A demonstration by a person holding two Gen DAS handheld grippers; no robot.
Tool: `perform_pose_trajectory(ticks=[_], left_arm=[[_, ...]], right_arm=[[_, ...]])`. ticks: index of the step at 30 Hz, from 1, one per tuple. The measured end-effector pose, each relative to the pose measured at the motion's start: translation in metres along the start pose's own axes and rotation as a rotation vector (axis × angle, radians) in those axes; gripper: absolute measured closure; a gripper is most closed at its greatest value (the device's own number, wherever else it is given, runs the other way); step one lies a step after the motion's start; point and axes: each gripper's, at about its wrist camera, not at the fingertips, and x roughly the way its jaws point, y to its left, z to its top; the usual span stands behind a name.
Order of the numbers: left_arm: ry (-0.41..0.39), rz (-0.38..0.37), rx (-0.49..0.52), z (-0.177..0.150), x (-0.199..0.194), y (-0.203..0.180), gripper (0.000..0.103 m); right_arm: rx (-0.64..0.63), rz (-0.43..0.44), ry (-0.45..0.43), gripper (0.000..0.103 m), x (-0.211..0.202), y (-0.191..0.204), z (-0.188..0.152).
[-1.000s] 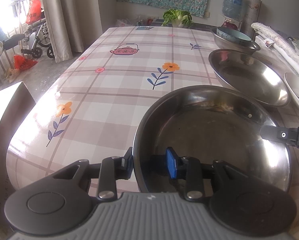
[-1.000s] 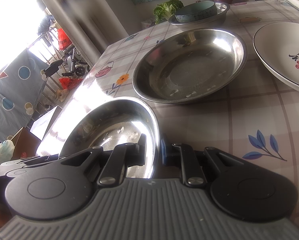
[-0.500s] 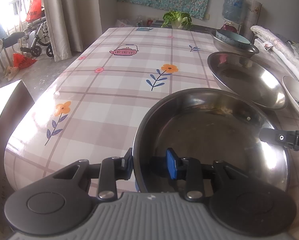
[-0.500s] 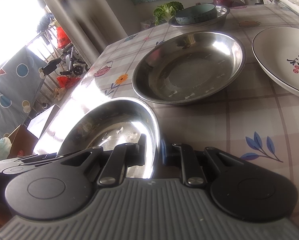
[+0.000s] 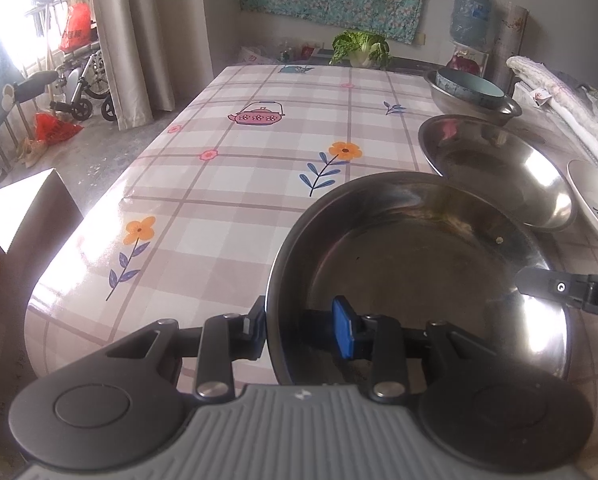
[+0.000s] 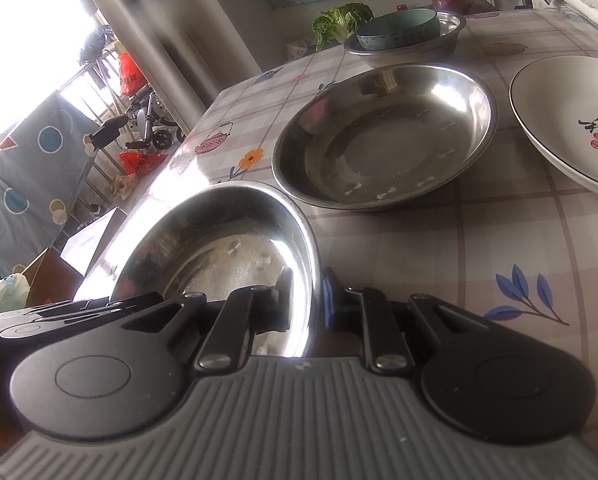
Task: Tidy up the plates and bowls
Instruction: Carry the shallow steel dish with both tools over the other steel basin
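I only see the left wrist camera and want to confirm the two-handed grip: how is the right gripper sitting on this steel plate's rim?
Observer: The right gripper straddles the rim of the held steel plate, one finger inside and the blue-padded one outside.
Operator: What's on the white plate at my right edge?
Observer: The white plate holds no food; black characters and a red seal are printed on it.
Operator: Is the near part of the other steel plate clear?
Observer: Yes, the second steel plate is empty across its whole bottom; only reflections show.
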Motion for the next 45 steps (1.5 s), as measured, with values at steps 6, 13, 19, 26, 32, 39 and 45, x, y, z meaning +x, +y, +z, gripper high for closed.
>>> perform_pose_trajectory(ticks=[6,13,19,26,32,39,45], left_arm=[[0.000,0.011,0.008,0.003,-0.003,-0.003,0.069],[0.002,0.005,-0.004,0.003,-0.005,0.001,0.069],[-0.004,0.005,-0.011,0.005,-0.006,0.002,0.069],[-0.009,0.008,-0.015,0.006,-0.010,0.003,0.069],[-0.017,0.010,-0.015,0.006,-0.013,0.002,0.069],[-0.022,0.008,-0.014,0.006,-0.016,0.000,0.069],[-0.029,0.009,-0.014,0.006,-0.019,-0.001,0.069]], right_arm=[[0.005,-0.004,0.014,0.089,0.002,-0.001,0.001],[-0.009,-0.012,0.011,0.088,-0.002,0.003,0.002],[-0.014,-0.013,0.010,0.088,-0.003,0.005,0.002],[-0.018,-0.011,0.005,0.088,-0.004,0.007,0.003],[-0.017,-0.010,0.000,0.088,-0.006,0.006,0.003],[-0.014,-0.008,-0.007,0.088,-0.009,0.005,0.002],[-0.013,-0.007,-0.015,0.088,-0.013,0.005,0.001]])
